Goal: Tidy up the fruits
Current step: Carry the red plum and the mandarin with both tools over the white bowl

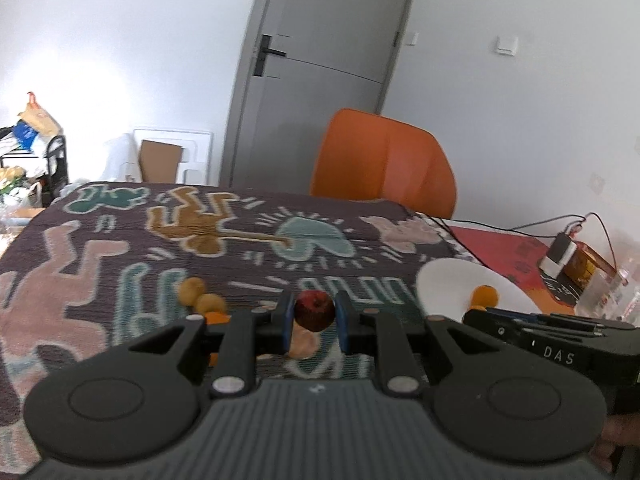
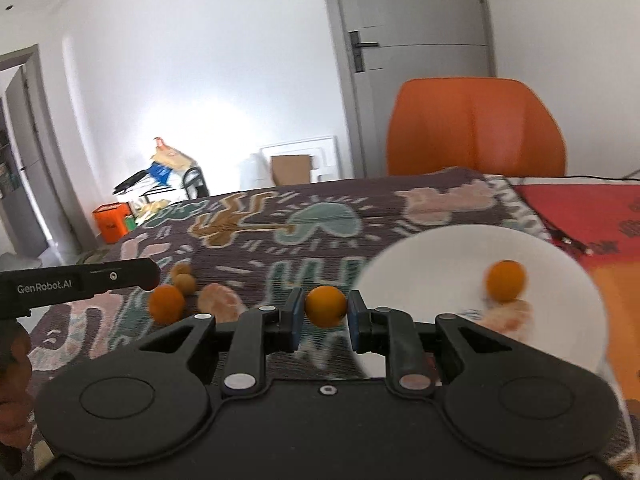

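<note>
My left gripper is shut on a dark red apple and holds it above the patterned cloth. My right gripper is shut on an orange, just left of the white plate. The plate holds another orange and a peeled pale fruit. On the cloth lie an orange, a peeled fruit and two small brownish fruits. The plate with one orange also shows in the left wrist view, right of my left gripper.
An orange chair stands behind the table. A red mat with cables lies right of the plate. A small box and a clear container sit at the far right. The left gripper's body reaches in at the left.
</note>
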`<state>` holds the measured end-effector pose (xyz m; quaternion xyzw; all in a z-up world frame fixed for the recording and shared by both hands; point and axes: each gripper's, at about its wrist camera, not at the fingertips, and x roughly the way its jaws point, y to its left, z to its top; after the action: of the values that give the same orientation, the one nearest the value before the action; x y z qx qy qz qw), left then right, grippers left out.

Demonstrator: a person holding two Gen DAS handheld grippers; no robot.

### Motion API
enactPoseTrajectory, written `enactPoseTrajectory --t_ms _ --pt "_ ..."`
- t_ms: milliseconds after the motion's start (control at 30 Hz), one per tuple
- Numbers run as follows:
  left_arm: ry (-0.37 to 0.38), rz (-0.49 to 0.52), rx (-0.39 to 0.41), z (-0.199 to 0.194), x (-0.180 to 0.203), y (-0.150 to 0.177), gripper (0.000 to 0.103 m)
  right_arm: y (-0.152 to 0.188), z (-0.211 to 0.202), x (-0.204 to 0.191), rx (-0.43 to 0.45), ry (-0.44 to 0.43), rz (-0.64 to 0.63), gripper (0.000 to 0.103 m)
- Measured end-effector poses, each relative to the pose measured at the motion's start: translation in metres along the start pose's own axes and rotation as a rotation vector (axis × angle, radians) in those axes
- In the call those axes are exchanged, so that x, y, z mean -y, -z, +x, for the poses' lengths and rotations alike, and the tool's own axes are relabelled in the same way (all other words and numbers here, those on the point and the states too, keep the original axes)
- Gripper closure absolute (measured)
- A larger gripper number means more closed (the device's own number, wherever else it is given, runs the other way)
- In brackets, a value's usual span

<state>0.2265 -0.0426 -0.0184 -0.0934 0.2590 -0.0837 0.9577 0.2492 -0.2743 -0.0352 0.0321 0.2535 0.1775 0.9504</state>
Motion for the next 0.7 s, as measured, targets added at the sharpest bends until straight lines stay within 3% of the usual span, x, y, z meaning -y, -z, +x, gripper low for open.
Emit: enactPoseTrajectory --t_ms 700 --pt "0.123 0.111 -0.04 0.048 0.094 -0.001 0.083 0.012 -0.031 0.096 0.031 0.152 0.118 0.082"
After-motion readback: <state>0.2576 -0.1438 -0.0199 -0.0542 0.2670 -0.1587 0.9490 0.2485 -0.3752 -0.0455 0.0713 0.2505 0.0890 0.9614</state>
